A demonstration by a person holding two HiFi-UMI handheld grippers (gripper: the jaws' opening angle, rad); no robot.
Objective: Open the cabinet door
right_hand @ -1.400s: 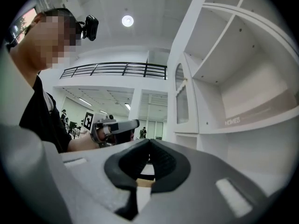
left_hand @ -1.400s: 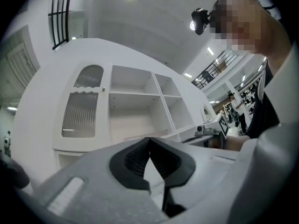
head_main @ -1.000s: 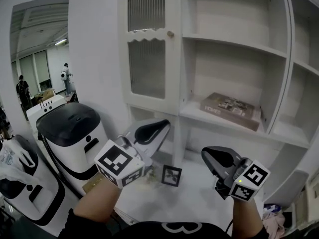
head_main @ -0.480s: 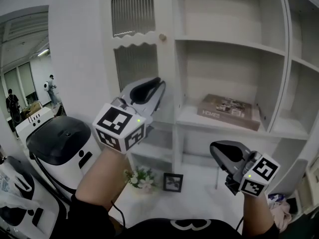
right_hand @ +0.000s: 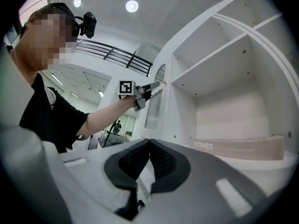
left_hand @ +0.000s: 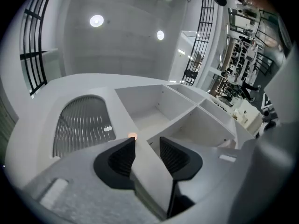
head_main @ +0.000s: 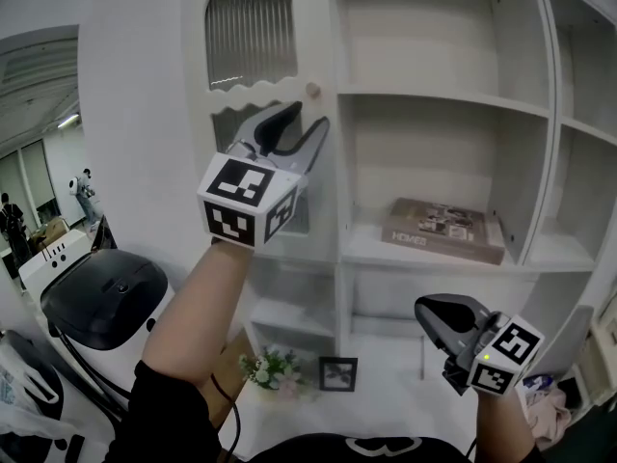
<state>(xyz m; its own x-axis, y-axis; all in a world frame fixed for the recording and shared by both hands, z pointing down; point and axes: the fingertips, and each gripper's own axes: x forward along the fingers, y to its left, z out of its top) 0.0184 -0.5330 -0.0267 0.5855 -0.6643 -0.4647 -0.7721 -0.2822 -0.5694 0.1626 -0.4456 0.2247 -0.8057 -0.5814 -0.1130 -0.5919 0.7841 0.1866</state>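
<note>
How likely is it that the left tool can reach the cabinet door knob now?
Probably yes: the left tool is open just below the door knob, with nothing between them.

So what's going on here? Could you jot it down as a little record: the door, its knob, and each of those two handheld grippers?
Door: white cabinet door with arched ribbed glass, looks closed
Knob: small round wooden knob, not gripped
Left gripper: raised, jaws apart, tips close to the knob, contact unclear
Right gripper: held low, jaws together, nothing in them
Nearby: flat brown box lying on a white shelf
</note>
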